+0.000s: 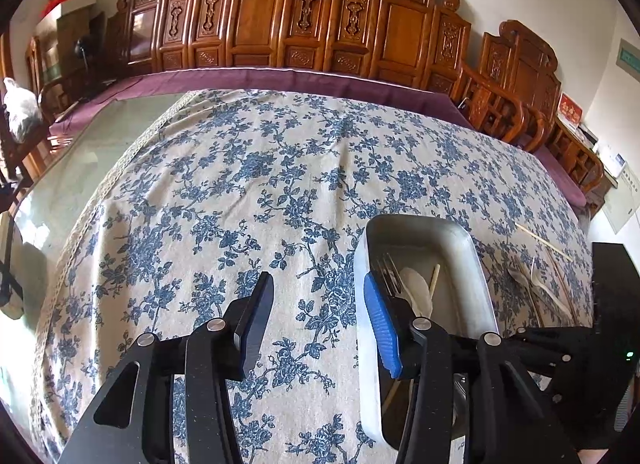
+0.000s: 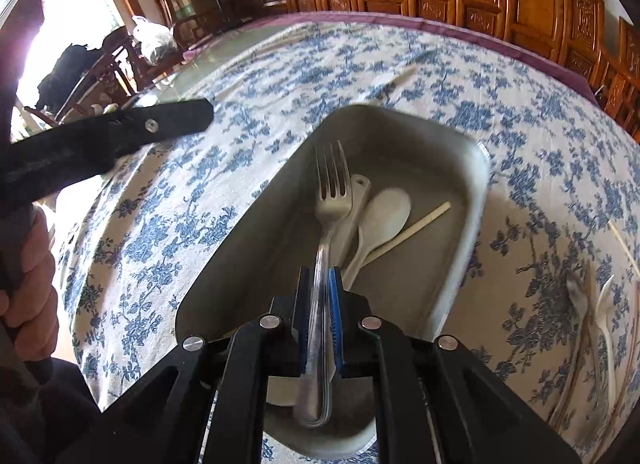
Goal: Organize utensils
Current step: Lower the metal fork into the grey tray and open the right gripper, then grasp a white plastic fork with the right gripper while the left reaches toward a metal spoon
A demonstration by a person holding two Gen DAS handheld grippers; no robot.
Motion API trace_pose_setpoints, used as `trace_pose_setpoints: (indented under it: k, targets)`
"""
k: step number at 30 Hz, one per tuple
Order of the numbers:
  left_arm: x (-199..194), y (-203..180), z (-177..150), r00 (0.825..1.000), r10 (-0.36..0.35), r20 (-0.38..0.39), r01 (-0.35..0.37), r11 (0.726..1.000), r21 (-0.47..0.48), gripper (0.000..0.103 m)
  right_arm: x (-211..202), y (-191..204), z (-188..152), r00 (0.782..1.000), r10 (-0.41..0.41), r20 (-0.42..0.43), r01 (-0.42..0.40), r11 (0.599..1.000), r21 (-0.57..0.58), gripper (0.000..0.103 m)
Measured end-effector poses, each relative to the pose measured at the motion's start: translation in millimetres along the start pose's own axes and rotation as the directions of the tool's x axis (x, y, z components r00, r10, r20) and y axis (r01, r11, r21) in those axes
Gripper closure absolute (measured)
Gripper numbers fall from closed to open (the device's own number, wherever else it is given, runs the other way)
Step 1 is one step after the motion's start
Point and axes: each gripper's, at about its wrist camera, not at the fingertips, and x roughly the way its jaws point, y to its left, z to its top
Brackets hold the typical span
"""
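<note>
The metal fork (image 2: 330,187) is silvery, four-tined, with a slim shiny handle clamped between the nearly closed pads of the right gripper (image 2: 320,328); its tines point to the upper middle of the frame, inside the grey metal tray (image 2: 476,199). In the tray lie one white spoon (image 2: 384,215), one white flat utensil (image 2: 356,199) and one chopstick (image 2: 416,227). The left gripper (image 1: 318,312) stands half open over the floral tablecloth (image 1: 248,167), holding nothing.
</note>
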Motion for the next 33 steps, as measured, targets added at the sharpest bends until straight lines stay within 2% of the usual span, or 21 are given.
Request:
trace_pose_setpoints:
  k: [4, 8, 12, 14, 19, 26, 28, 33]
  targets:
    - [0, -5, 0, 1.0, 0.001, 0.002, -0.001, 1.0, 0.005, 0.055, -23, -5, -5, 0.999, 0.005, 0.046, -0.004, 1.0, -0.029, 0.091]
    - [-2, -15, -2, 1.0, -0.008, 0.003, 0.008, 1.0, 0.019, 0.054, -63, -22, -17, 0.993, -0.007, 0.117, 0.012, 0.999, -0.039, 0.088]
    - [-5, -30, -4, 1.0, -0.02, 0.006, 0.019, 0.999, 0.046, 0.051, -96, -47, -32, 0.99, -0.052, 0.134, 0.057, 0.998, -0.03, 0.088]
    - [-7, -39, -7, 1.0, -0.026, 0.015, 0.025, 0.997, 0.067, 0.041, -111, -64, -43, 0.987, -0.084, 0.139, 0.088, 0.996, -0.018, 0.088]
    - [-12, -60, -13, 0.999, -0.048, 0.022, 0.045, 0.993, 0.11, 0.04, -139, -102, -70, 0.974, -0.167, 0.152, 0.164, 0.986, 0.033, 0.088]
    - [-18, -93, -24, 0.996, -0.082, 0.04, 0.074, 0.983, 0.169, 0.02, -157, -143, -99, 0.961, -0.24, 0.139, 0.225, 0.968, 0.116, 0.088]
    - [-18, -100, -26, 0.995, -0.095, 0.038, 0.087, 0.981, 0.173, 0.017, -156, -154, -104, 0.957, -0.259, 0.126, 0.243, 0.961, 0.133, 0.082]
    - [-14, -119, -35, 0.992, -0.127, 0.015, 0.122, 0.976, 0.182, 0.017, -148, -174, -111, 0.956, -0.282, 0.083, 0.27, 0.953, 0.135, 0.081]
